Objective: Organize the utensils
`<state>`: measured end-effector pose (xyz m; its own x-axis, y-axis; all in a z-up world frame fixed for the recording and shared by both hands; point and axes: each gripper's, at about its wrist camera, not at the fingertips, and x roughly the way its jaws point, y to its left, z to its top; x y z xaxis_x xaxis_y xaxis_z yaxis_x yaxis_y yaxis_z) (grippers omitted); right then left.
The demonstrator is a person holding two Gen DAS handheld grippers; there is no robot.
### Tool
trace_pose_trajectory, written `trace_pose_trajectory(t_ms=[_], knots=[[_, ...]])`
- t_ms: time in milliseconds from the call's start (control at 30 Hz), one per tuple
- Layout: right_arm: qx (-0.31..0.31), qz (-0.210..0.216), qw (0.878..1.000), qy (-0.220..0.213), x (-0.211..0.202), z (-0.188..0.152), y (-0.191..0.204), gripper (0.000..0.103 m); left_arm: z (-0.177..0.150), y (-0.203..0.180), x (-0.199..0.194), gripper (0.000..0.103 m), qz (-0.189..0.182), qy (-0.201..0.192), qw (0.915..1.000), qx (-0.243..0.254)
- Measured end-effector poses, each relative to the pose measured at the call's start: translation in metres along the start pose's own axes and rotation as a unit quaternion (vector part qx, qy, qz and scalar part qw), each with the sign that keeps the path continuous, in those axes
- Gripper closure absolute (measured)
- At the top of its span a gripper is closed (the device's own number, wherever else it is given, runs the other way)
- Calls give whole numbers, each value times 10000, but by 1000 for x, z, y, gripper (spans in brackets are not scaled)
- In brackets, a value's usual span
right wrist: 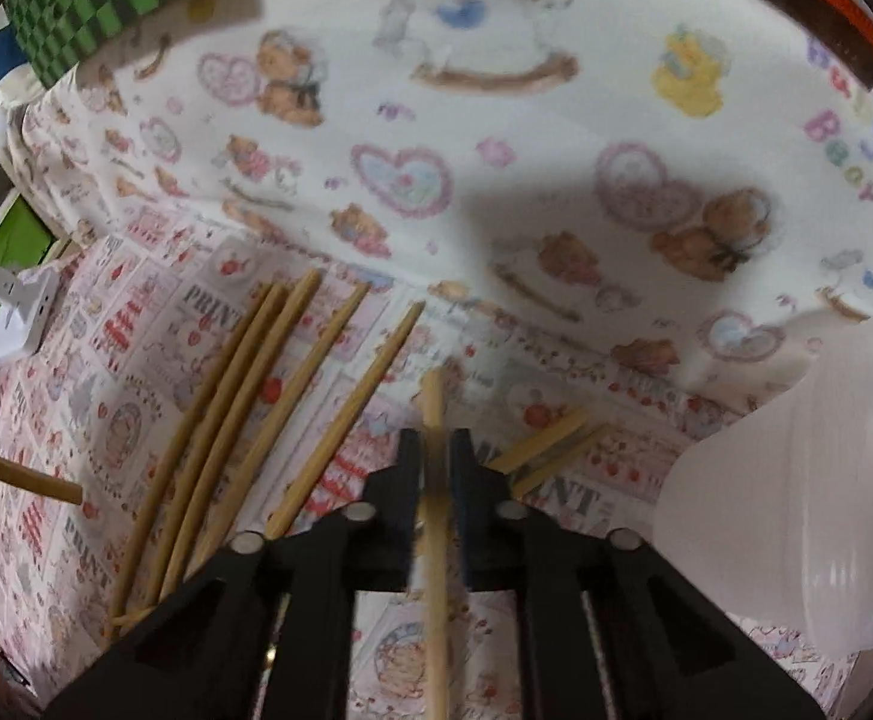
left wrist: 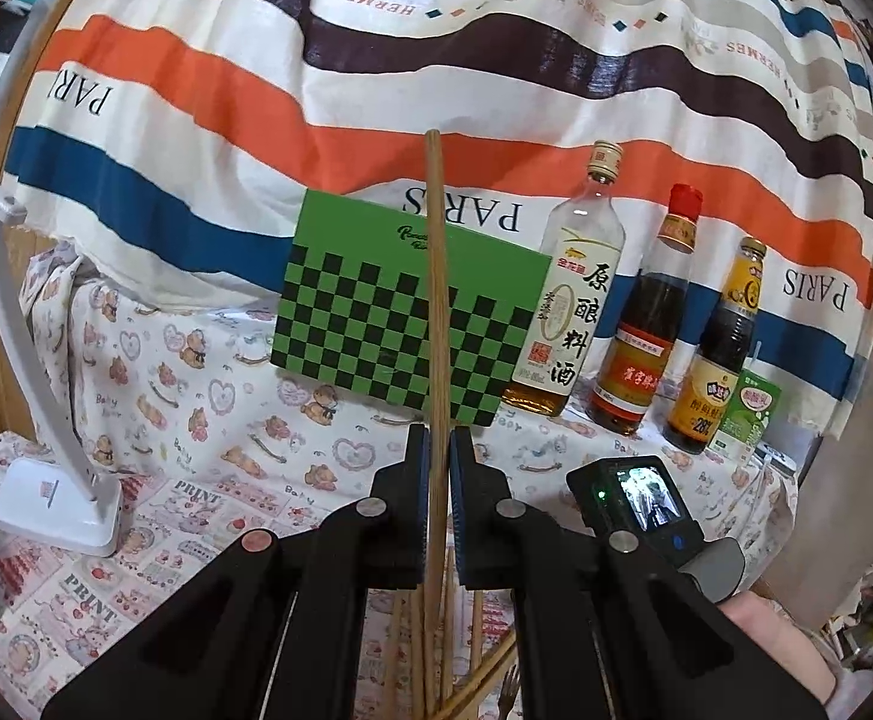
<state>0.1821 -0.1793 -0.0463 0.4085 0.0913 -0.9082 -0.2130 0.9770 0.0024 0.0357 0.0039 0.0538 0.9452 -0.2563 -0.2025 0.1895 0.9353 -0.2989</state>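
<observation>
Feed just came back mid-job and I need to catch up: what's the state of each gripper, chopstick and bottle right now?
left gripper: shut on a chopstick.
left chopstick: held, pointing forward past the fingertips.
right gripper: shut on a chopstick.
right chopstick: held, blurred.
loose chopsticks: lying scattered on the cloth.
cooking wine bottle: upright, capped.
red-capped bottle: upright, capped.
yellow-capped bottle: upright, capped.
green carton: upright.
</observation>
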Motion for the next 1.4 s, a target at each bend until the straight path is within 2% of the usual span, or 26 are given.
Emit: trace_pose_trajectory(t_ms=[100, 233, 333, 400, 467, 533, 633, 733, 767, 867, 900, 967, 1067, 1133, 1200, 1233, 1267, 1333, 1367, 1400], knots=[[99, 57, 9995, -293, -17, -9, -5, 96, -1, -4, 0, 98, 1, 8, 10000, 85], [325, 512, 9911, -1185, -80, -22, -18, 96, 0, -7, -1, 98, -142, 52, 9999, 57], [489, 456, 9792, -1917, -137, -27, -31, 96, 0, -7, 2, 98, -815, 319, 9956, -343], [580, 307, 9665, -2482, -173, -34, -41, 96, 1, -13, -1, 98, -1011, 279, 9937, -398], [755, 311, 9472, -3100, -206, -42, -55, 96, 9, -28, -1, 98, -1090, 203, 9936, -229], [936, 378, 9218, -3743, -232, -53, -67, 97, 22, -49, 2, 98, -1165, 194, 9929, -126], [1283, 278, 8853, -4461, -251, -65, -88, 96, 42, -82, 12, 98, -1675, 305, 9853, -120], [1725, 104, 8367, -5197, -260, -83, -110, 96, 54, -121, 19, 98, -1776, 142, 9834, 339], [1967, 103, 8135, -5472, -258, -90, -120, 96, 55, -135, 23, 98, -1770, 92, 9825, 567], [2609, 80, 7690, -5836, -250, -103, -144, 96, 53, -164, 39, 98, -1879, 142, 9772, 982], [2734, 102, 7591, -5907, -250, -106, -152, 96, 50, -171, 45, 98, -1897, 187, 9750, 1139], [3129, 8, 7314, -6059, -246, -115, -167, 97, 43, -178, 55, 98, -1917, 229, 9710, 1408], [3516, -238, 7022, -6187, -238, -121, -177, 97, 34, -178, 71, 98, -1903, 367, 9691, 1523], [3721, -485, 6878, -6214, -232, -124, -180, 97, 31, -171, 82, 98, -2015, 487, 9693, 1320], [3976, -608, 6805, -6124, -225, -126, -186, 97, 31, -164, 90, 98, -2098, 514, 9709, 1031], [4300, -699, 6685, -6027, -220, -129, -191, 97, 31, -160, 92, 98, -2120, 494, 9719, 898], [4535, -642, 6617, -5936, -214, -132, -197, 96, 32, -158, 94, 98, -2145, 455, 9724, 801], [4639, -449, 6746, -5725, -207, -131, -209, 96, 33, -156, 96, 98, -2137, 328, 9734, 762], [4712, -351, 6750, -5667, -205, -131, -214, 96, 32, -154, 97, 98, -2132, 307, 9737, 736], [4855, -234, 6693, -5619, -202, -133, -220, 96, 31, -152, 101, 98, -2153, 337, 9735, 690]])
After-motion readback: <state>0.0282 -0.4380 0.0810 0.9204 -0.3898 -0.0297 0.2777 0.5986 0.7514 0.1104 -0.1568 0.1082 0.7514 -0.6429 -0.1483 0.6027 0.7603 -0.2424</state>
